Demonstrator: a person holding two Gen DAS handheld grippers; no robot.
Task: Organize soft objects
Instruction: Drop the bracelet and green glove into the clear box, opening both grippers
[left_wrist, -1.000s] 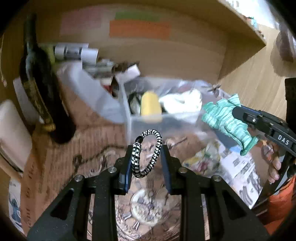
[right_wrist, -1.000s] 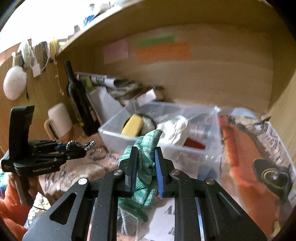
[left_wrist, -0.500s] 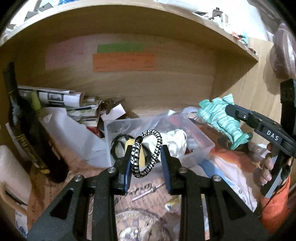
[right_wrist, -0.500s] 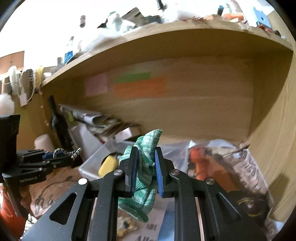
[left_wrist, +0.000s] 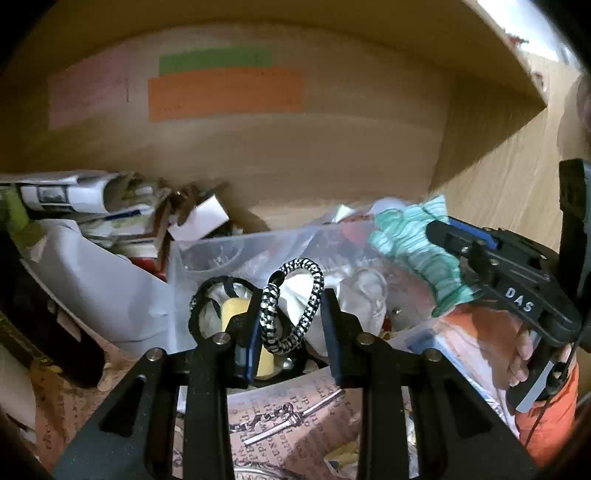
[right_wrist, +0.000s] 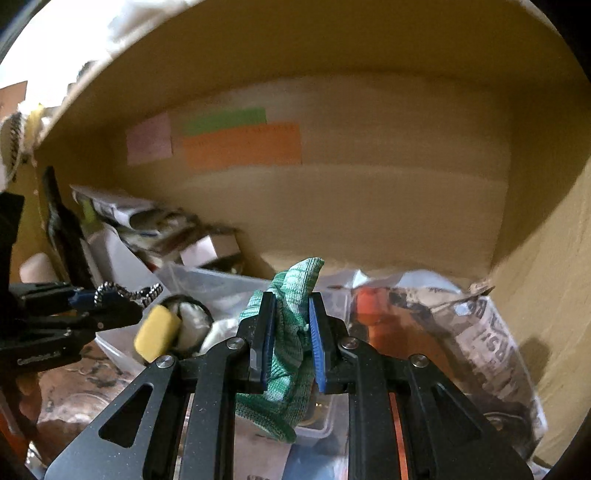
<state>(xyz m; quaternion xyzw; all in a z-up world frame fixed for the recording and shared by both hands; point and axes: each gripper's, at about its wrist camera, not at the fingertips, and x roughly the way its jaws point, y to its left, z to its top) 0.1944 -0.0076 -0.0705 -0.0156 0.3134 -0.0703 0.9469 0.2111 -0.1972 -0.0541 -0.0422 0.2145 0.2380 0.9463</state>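
Observation:
My left gripper (left_wrist: 290, 321) is shut on a black-and-white braided loop (left_wrist: 291, 304) and holds it over the near part of a clear plastic bin (left_wrist: 207, 254). The bin holds a yellow sponge (left_wrist: 236, 310), a black hair tie (left_wrist: 212, 291) and white cloth (left_wrist: 362, 295). My right gripper (right_wrist: 290, 339) is shut on a green knitted cloth (right_wrist: 291, 332) above the bin (right_wrist: 207, 278). The right gripper also shows in the left wrist view (left_wrist: 461, 254), with the green cloth (left_wrist: 413, 247). The left gripper shows in the right wrist view (right_wrist: 110, 301).
This is a wooden shelf nook with coloured paper notes (left_wrist: 225, 92) on the back wall. A dark bottle (right_wrist: 62, 225), rolled papers (left_wrist: 74, 192) and small boxes (left_wrist: 199, 221) crowd the left. A white bag (left_wrist: 99, 280) leans on the bin. Newspaper (right_wrist: 487, 339) lies at right.
Both grippers have moved forward over the bin with their loads still held. The views tilted up, then back down towards the bin.

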